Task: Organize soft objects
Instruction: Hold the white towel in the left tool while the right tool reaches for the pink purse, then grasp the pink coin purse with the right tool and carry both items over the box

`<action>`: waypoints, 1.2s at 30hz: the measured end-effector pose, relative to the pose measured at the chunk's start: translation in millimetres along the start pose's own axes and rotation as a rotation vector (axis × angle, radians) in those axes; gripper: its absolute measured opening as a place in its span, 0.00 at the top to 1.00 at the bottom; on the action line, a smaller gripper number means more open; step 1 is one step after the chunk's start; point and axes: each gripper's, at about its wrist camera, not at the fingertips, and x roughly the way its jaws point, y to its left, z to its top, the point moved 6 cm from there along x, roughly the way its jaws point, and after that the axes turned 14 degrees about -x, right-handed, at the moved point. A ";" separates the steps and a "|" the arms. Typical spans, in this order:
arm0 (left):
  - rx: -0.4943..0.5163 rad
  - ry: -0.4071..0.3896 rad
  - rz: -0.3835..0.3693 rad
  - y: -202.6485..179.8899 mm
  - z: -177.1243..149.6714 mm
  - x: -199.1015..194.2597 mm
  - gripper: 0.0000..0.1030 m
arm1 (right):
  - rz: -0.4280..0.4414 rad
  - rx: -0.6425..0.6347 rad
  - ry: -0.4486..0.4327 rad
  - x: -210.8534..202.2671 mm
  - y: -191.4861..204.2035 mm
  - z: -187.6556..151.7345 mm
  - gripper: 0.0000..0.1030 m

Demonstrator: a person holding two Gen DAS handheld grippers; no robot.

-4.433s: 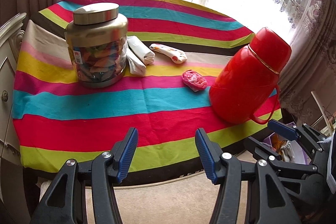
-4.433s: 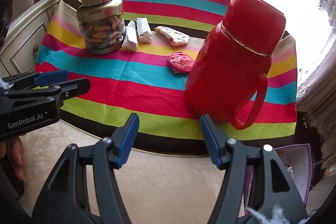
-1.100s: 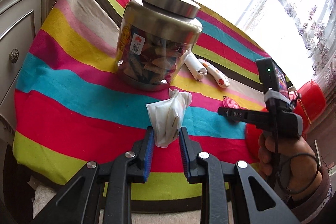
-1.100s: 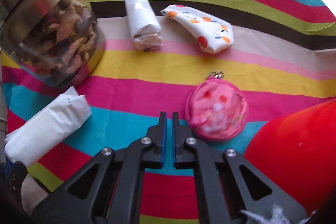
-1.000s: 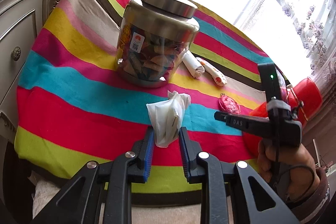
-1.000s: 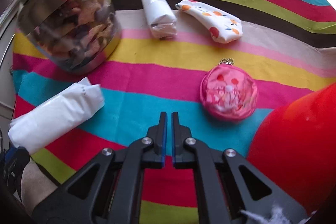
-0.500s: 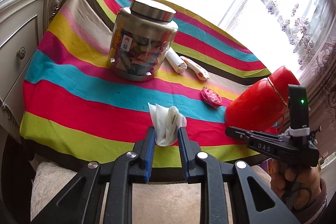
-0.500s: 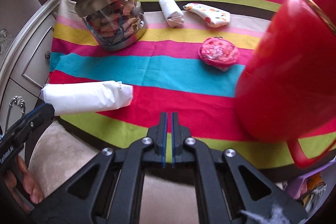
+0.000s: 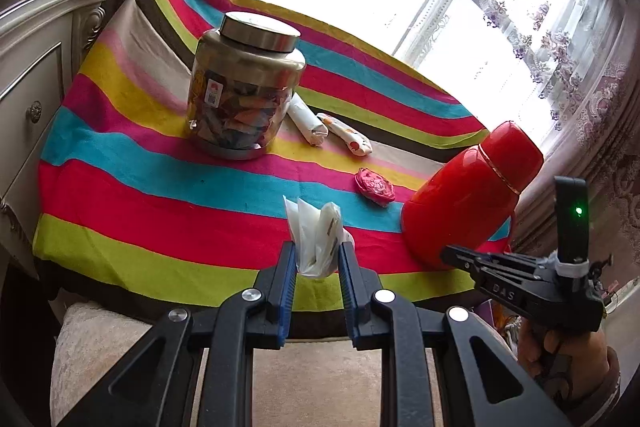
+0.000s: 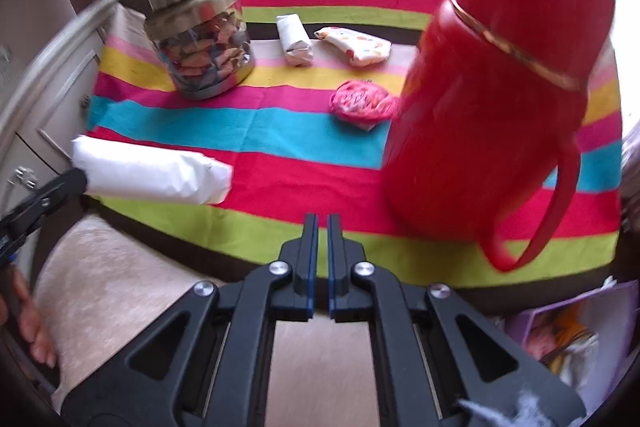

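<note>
Here the left gripper [image 9: 317, 259] is at the near edge of the striped table [image 9: 132, 259], with its fingers clamped on a white wrapped packet [image 9: 316, 239] which it holds in the air. The right gripper [image 10: 322, 227] is also before the near edge; its jaws are opening, only a thin gap apart, with nothing between them. The near red and green stripes are bare, so there is free room there. At the right edge a red thermos [image 10: 496, 99] stands very close and narrows the way. Behind it lies a pink round pouch [image 10: 362, 102]. Toward the far left corner stands a glass jar [image 10: 200, 39] with a metal lid on, full of colourful wrapped pieces. Just beside it lie a second white packet [image 10: 295, 41] and a dotted cloth roll [image 10: 354, 45].
</note>
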 end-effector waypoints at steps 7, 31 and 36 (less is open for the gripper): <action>-0.034 0.007 0.011 10.7 -0.2 3.3 0.79 | -0.179 -0.199 0.116 79.4 34.2 97.9 0.21; -0.114 0.033 -0.042 28.2 3.9 14.8 0.79 | -0.036 0.189 0.323 185.8 -53.2 111.9 0.34; -0.103 0.027 -0.036 24.9 3.8 12.8 0.79 | -0.014 0.087 0.238 167.0 -38.7 99.9 0.54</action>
